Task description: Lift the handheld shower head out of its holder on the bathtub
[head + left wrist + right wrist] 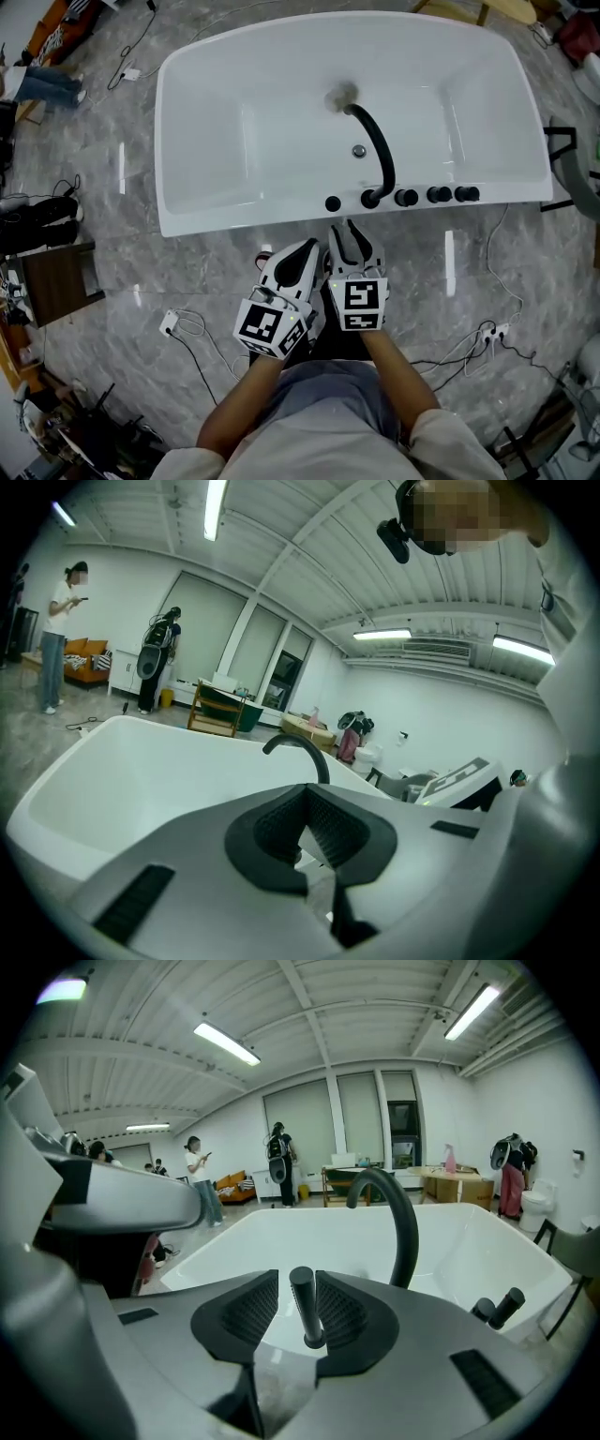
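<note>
We hold our right gripper (298, 1283) released around the upright handheld shower head (306, 1321), seated on the bathtub (281, 1232) rim just beside the spout (401, 1213), left gripper (306, 791) clenched empty.

- Floor (112, 187): grey marbled tile, glossy.
- Tub (216, 223): white, stands on the floor, far centre, long side towards the near edge.
- Cable (141, 42): black, far left, beside a white plug (130, 73).
- Low table (56, 281): brown, left.
- Adapter (171, 323): white, near left, thin cord looped beside it.
- Power strip (494, 332): near right, cords trailing off it.
</note>
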`<state>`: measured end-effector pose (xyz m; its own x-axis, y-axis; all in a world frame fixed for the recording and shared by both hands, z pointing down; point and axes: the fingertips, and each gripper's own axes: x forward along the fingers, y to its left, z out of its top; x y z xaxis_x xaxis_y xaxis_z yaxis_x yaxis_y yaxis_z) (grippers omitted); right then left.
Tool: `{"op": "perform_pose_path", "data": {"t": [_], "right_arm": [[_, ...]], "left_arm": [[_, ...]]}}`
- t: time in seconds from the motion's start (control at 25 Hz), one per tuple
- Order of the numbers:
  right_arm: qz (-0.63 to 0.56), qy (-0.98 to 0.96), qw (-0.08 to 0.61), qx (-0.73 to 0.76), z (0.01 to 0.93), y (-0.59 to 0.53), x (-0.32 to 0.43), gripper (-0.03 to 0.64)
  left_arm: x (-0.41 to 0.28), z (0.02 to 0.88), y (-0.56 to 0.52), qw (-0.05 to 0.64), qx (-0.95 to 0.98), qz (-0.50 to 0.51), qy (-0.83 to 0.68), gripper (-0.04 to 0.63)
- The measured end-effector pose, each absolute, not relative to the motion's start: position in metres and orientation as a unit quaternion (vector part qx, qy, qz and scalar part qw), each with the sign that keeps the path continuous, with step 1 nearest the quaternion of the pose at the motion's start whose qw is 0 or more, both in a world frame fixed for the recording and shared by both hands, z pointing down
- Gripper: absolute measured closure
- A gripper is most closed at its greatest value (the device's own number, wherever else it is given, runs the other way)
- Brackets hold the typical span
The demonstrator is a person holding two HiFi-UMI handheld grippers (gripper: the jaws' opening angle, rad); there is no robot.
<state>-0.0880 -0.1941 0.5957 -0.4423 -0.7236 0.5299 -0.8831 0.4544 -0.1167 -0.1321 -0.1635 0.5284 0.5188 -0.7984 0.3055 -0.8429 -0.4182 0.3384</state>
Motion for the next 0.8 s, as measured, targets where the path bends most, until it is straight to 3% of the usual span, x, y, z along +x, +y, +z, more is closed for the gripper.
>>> {"op": "perform_pose_path", "data": {"t": [0.8], "right_arm": [[0.197,-0.787,0.314,0.493,0.726,-0.226,-0.108,0.447]], "left_arm": [[-0.161,0.584,-0.160,0.284,0.820,0.049,-0.494,0.591]]}}
